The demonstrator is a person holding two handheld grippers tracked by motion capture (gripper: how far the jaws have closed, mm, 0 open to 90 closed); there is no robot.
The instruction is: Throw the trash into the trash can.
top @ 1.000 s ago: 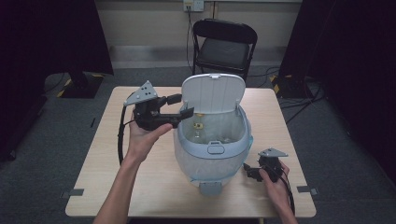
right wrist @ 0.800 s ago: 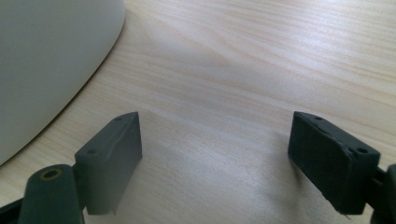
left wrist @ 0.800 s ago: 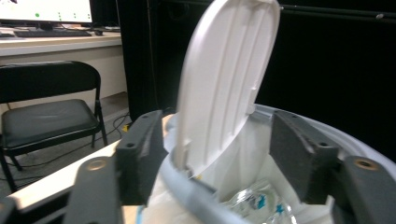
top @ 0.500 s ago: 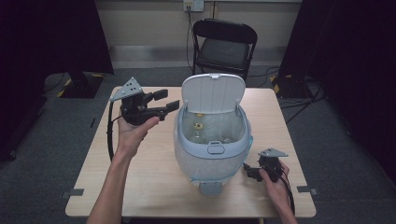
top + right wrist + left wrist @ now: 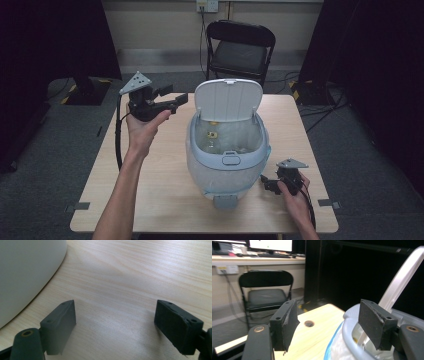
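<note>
Left gripper pulled back from bin, jaws just opened wider, nothing between them. Bin now just right of it, lid up. Drop looks done. Right gripper wide open, empty, resting on table beside bin.

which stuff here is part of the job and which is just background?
In the job:
- pale blue plastic bin, its white hinged lid standing open
- left tongs, open, beside the bin
- right tongs, open, low on the wooden table

Just around:
- black folding chair
- wall socket
</note>
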